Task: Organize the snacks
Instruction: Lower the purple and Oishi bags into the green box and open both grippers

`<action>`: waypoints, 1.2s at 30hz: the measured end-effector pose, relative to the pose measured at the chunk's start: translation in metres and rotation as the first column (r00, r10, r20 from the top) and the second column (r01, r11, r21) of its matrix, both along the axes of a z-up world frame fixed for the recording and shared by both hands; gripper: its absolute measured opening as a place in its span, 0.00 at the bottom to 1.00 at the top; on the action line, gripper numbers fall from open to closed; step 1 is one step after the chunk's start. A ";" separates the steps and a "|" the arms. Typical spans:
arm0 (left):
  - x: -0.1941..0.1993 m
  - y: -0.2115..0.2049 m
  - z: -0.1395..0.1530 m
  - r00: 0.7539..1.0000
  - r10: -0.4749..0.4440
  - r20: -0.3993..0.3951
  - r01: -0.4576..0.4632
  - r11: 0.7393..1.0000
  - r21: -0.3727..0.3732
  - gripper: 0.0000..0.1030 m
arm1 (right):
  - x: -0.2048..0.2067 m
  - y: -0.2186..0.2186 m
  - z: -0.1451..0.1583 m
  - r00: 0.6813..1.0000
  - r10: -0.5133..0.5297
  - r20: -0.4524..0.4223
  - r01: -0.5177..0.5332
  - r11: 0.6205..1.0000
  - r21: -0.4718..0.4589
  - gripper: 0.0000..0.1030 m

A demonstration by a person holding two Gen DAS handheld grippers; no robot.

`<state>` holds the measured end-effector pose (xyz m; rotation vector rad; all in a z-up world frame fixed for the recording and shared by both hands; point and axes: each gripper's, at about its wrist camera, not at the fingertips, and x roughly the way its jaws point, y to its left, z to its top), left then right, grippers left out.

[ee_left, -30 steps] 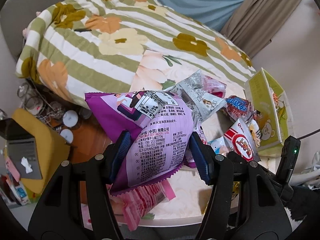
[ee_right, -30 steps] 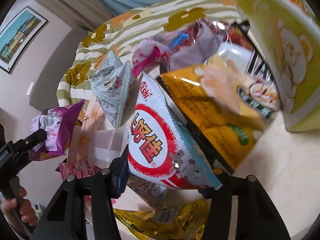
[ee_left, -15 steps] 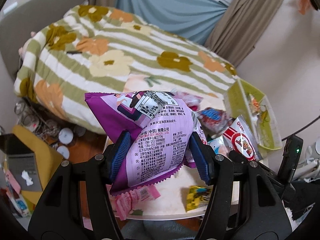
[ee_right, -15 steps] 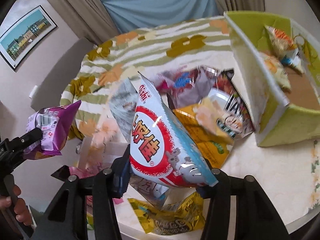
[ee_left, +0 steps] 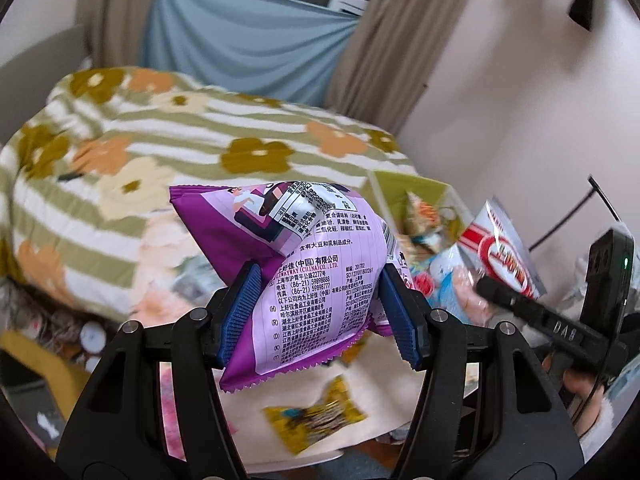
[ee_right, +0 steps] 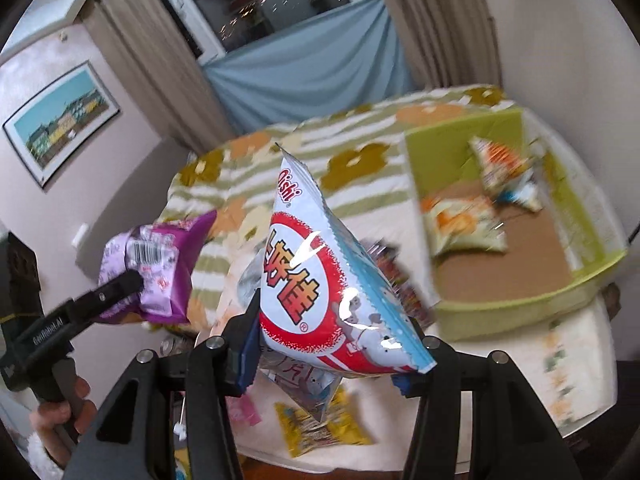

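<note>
My left gripper [ee_left: 318,316] is shut on a purple snack bag [ee_left: 304,280] and holds it high above the table; it also shows in the right wrist view [ee_right: 156,268]. My right gripper [ee_right: 328,354] is shut on a white, red and blue Oishi bag [ee_right: 320,284], also lifted; that bag shows at the right of the left wrist view [ee_left: 500,256]. The green box [ee_right: 516,308] stands to the right with two snack bags [ee_right: 464,228] inside.
Several snack packets lie on the white table [ee_right: 572,364], among them a yellow one [ee_left: 316,416] near the front edge. A bed with a flowered striped quilt [ee_left: 160,140] lies behind. A wall [ee_left: 520,100] is at the right.
Both grippers have risen with their bags, so the table and green box now sit lower and farther. The right gripper has come nearer the box's open top.
</note>
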<state>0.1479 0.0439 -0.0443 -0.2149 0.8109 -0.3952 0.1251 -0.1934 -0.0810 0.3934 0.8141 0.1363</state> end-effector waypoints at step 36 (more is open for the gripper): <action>0.078 -0.292 -0.104 0.974 -0.104 -0.202 0.149 0.964 0.219 0.96 | 0.073 -0.246 -0.035 0.988 -0.116 -0.100 0.113 0.993 -0.034 0.47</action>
